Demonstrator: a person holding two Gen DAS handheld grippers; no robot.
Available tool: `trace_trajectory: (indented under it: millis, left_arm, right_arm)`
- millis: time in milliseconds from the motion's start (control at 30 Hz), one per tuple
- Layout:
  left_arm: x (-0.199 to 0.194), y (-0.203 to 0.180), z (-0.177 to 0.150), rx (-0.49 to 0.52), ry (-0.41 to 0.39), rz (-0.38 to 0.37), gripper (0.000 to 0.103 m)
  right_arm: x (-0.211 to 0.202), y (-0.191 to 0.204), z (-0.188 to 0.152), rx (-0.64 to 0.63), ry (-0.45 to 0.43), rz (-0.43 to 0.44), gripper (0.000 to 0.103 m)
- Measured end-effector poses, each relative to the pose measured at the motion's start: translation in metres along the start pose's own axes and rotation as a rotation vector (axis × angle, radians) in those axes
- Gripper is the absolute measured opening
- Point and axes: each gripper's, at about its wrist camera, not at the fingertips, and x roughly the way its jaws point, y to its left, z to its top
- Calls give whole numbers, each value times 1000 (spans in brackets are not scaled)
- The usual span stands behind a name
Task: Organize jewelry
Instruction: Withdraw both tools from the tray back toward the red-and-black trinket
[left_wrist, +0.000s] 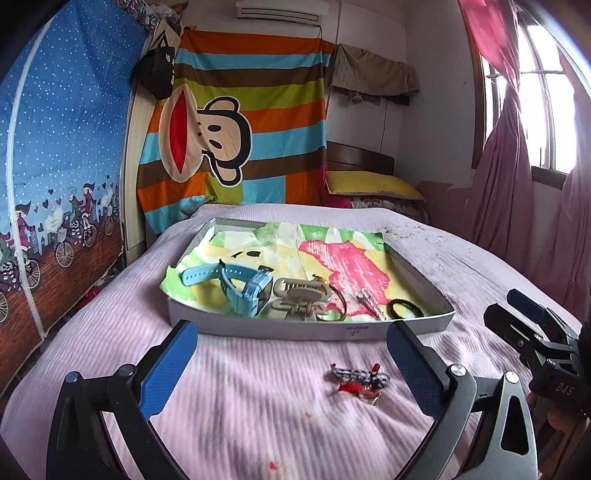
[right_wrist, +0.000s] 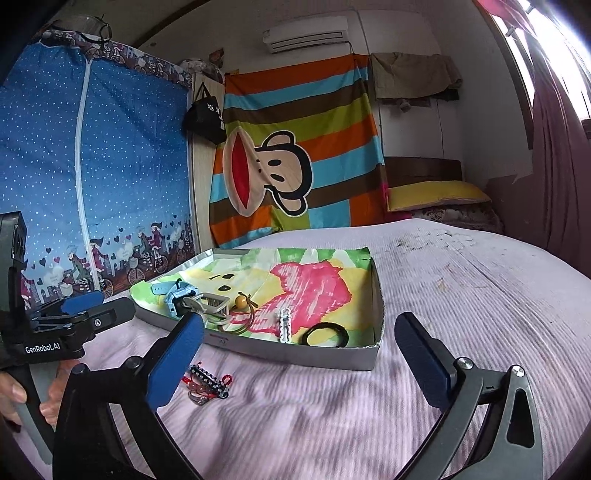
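both claws, left claw (left_wrist: 291, 363) and right claw (right_wrist: 299, 354), wide open and empty, low over the bedspread (left_wrist: 258, 406), angled toward the tray (left_wrist: 295, 328)

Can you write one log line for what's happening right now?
left hand-held gripper: open, empty | right hand-held gripper: open, empty | bracelet: on bed, outside tray

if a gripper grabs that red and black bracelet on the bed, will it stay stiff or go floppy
Probably floppy: the red and black bracelet looks like braided cord lying collapsed in a loose heap. Likely light, since the pink bedspread barely dents beneath it. Its dangling loops may snag or trail when lifted.
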Motion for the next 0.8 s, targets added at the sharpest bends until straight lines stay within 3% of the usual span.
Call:
trace_trajectory:
  millis: [400,700,733,800]
  left_arm:
    - [6,17,-15,9,108,4,103]
    - [19,16,-19,38,206,-49,103]
    - [20,15,-19,41,212,-52,103]
    - [22,13,-20,52,225,-62,103]
  right_arm:
    - [11,5,-11,-23,67,24,101]
    - [31,8,-20,-42,172,63,101]
    - [33,8,-21,-43,184,72,100]
    - [38,10,-23,-45,208,85,88]
